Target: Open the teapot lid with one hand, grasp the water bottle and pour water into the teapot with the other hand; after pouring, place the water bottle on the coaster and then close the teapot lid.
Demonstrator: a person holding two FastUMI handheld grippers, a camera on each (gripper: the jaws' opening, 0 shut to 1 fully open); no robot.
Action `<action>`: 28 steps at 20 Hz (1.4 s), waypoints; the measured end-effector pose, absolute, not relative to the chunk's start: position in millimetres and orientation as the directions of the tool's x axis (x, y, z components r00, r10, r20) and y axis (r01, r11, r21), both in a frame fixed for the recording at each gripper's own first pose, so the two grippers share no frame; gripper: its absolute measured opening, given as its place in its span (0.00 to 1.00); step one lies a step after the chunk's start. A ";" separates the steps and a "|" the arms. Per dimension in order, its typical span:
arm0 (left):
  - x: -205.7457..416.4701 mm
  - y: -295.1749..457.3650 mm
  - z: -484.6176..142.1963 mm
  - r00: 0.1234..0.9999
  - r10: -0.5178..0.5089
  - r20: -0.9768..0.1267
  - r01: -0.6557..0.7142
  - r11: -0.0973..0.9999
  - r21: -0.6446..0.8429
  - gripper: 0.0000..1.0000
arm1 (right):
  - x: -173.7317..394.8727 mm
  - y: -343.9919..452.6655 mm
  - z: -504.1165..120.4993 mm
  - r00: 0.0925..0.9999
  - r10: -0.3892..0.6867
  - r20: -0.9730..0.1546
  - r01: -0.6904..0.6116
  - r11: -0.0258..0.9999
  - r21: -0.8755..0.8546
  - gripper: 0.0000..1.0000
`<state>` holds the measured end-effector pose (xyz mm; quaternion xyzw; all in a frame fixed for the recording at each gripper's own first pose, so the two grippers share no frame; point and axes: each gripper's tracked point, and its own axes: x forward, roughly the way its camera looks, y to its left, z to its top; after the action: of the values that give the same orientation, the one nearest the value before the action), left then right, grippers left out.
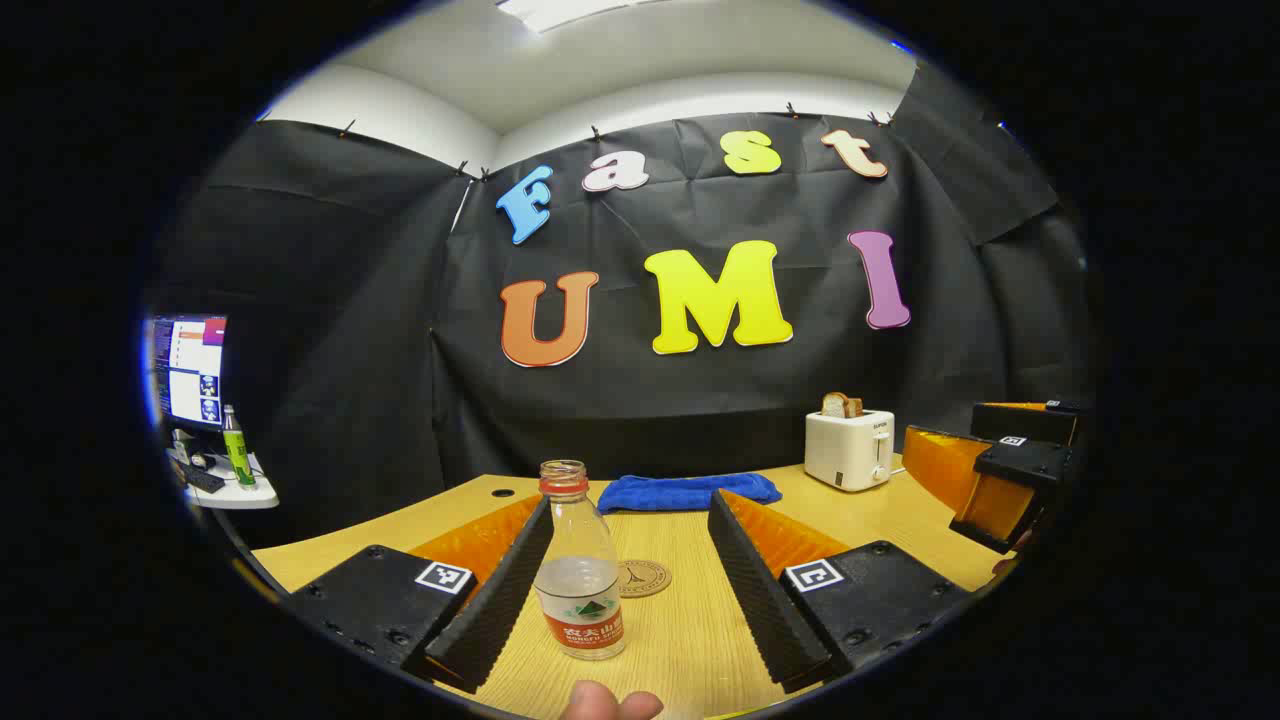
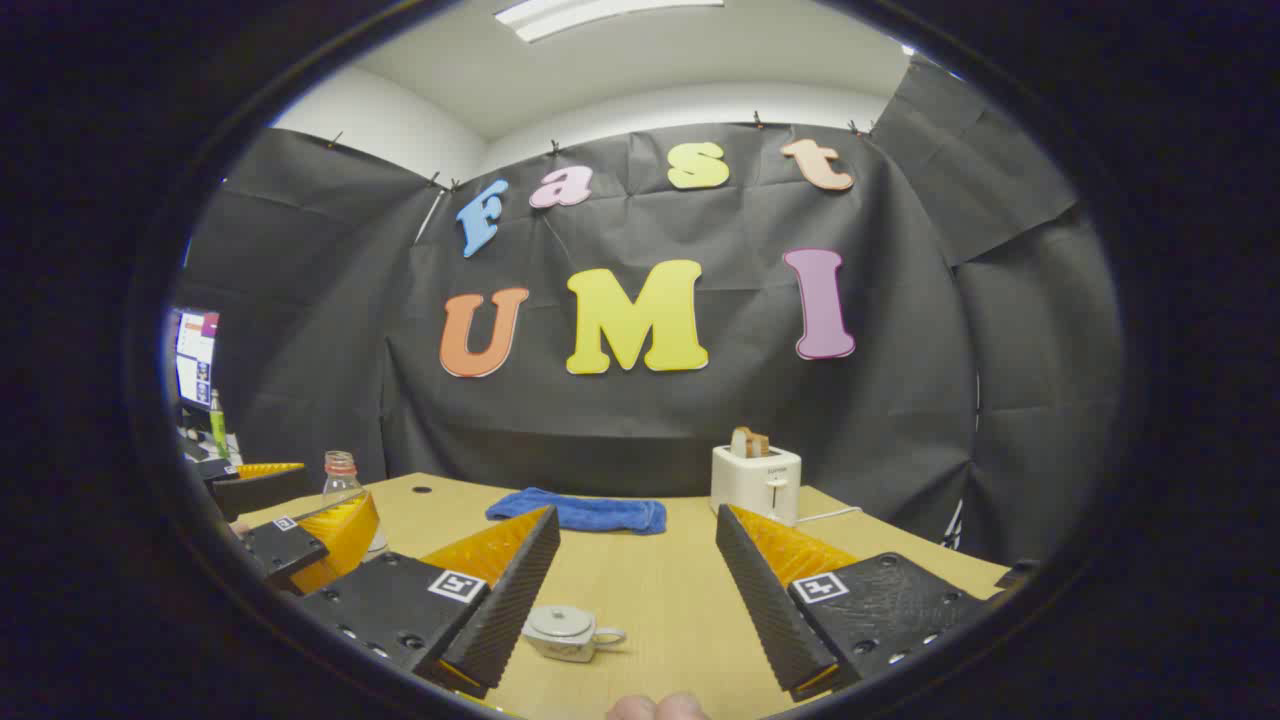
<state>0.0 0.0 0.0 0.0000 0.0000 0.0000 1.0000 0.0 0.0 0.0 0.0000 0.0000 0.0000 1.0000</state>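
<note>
A clear, uncapped water bottle (image 1: 580, 585) with a red label stands on the wooden table between the fingers of my left gripper (image 1: 632, 505), close to its left finger. That gripper is open. A round cork coaster (image 1: 642, 578) lies just behind and right of the bottle. In the right gripper view, a small silver teapot (image 2: 565, 632) with its lid on sits near the left finger of my right gripper (image 2: 638, 515), which is open around nothing. The bottle (image 2: 342, 478) and left gripper (image 2: 320, 530) also appear at the far left there.
A white toaster (image 1: 848, 450) holding toast stands at the back right of the table (image 1: 690, 640). A folded blue cloth (image 1: 690, 492) lies at the back middle. A monitor (image 1: 188, 370) and a green bottle (image 1: 237, 450) sit on a side desk at the left.
</note>
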 end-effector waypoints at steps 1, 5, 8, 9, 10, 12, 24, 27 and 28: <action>0.1 -1.1 0.8 1.000 -0.003 0.001 0.003 1.000 0.001 0.98 | 0.1 -0.7 0.7 1.000 0.001 0.000 -0.001 1.000 0.001 0.95; -0.6 -3.1 0.4 1.000 -0.006 -0.004 0.006 1.000 0.003 0.98 | 0.4 -2.9 -0.7 1.000 -0.005 -0.001 0.005 1.000 -0.002 0.95; -1.6 -1.5 1.2 1.000 -0.005 -0.004 0.005 1.000 -0.003 0.97 | 0.7 -1.8 -2.9 1.000 0.002 -0.002 -0.002 1.000 -0.007 0.96; -1.7 -0.8 1.2 1.000 -0.002 -0.005 0.002 1.000 -0.001 0.98 | 0.3 -0.7 -2.0 1.000 0.007 -0.002 -0.007 1.000 -0.004 0.95; -1.3 0.3 1.0 1.000 0.001 -0.004 -0.001 1.000 -0.001 0.98 | 0.2 -0.2 -2.4 1.000 0.009 0.000 -0.009 1.000 -0.003 0.95; -1.1 -0.1 0.4 1.000 0.002 -0.004 -0.002 1.000 -0.002 0.98 | 0.4 -0.8 -3.0 1.000 0.009 0.001 -0.009 1.000 -0.006 0.95; -8.3 2.8 -0.3 1.000 0.022 -0.010 -0.022 1.000 -0.006 0.98 | 12.0 17.9 -36.9 0.996 0.069 -0.052 -0.071 0.997 -0.035 0.95; -18.6 15.4 -3.7 0.999 0.042 -0.017 -0.041 0.999 0.019 0.98 | 22.3 31.9 -61.9 0.990 0.100 -0.101 -0.103 0.994 -0.033 0.95; -22.6 23.7 -6.0 0.998 0.056 -0.020 -0.056 0.998 0.025 0.98 | 26.5 37.8 -71.5 0.987 0.113 -0.117 -0.118 0.992 -0.033 0.95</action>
<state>-22.6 23.7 -6.0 0.0121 0.0101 0.0280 0.9995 26.5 37.8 -71.5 -0.0201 0.0575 0.0580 0.9965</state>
